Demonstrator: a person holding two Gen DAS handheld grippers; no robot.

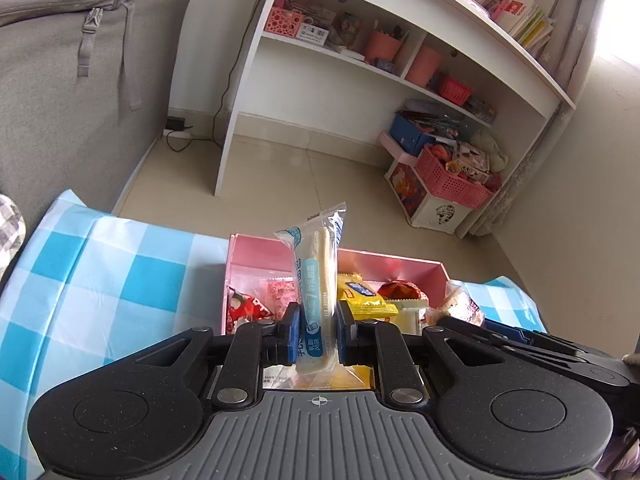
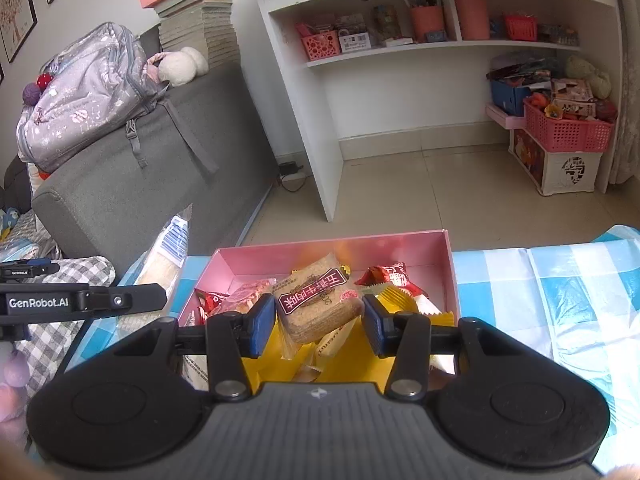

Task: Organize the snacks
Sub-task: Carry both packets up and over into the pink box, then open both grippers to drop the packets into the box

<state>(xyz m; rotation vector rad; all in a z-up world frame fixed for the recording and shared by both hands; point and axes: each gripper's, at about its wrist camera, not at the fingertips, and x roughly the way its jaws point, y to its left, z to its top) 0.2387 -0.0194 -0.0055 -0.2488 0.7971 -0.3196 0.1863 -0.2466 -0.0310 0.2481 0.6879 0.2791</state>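
Observation:
In the left wrist view my left gripper (image 1: 318, 320) is shut on a long pale snack bar (image 1: 318, 276) in a clear and blue wrapper, held upright just in front of the pink box (image 1: 256, 252). The box holds several wrapped snacks, red and yellow among them. In the right wrist view my right gripper (image 2: 319, 318) is shut on a brown cracker packet (image 2: 316, 300) with a dark red label, tilted above the near part of the pink box (image 2: 276, 258). The long snack bar (image 2: 166, 256) shows at that view's left, beside the box.
The box rests on a blue and white checked cloth (image 1: 100, 280). A grey sofa (image 2: 160, 152) with a backpack (image 2: 84, 92) on it stands to the left. Behind, across the tiled floor, is a white shelf desk (image 2: 400, 52) with pink baskets (image 2: 564, 132) beside it.

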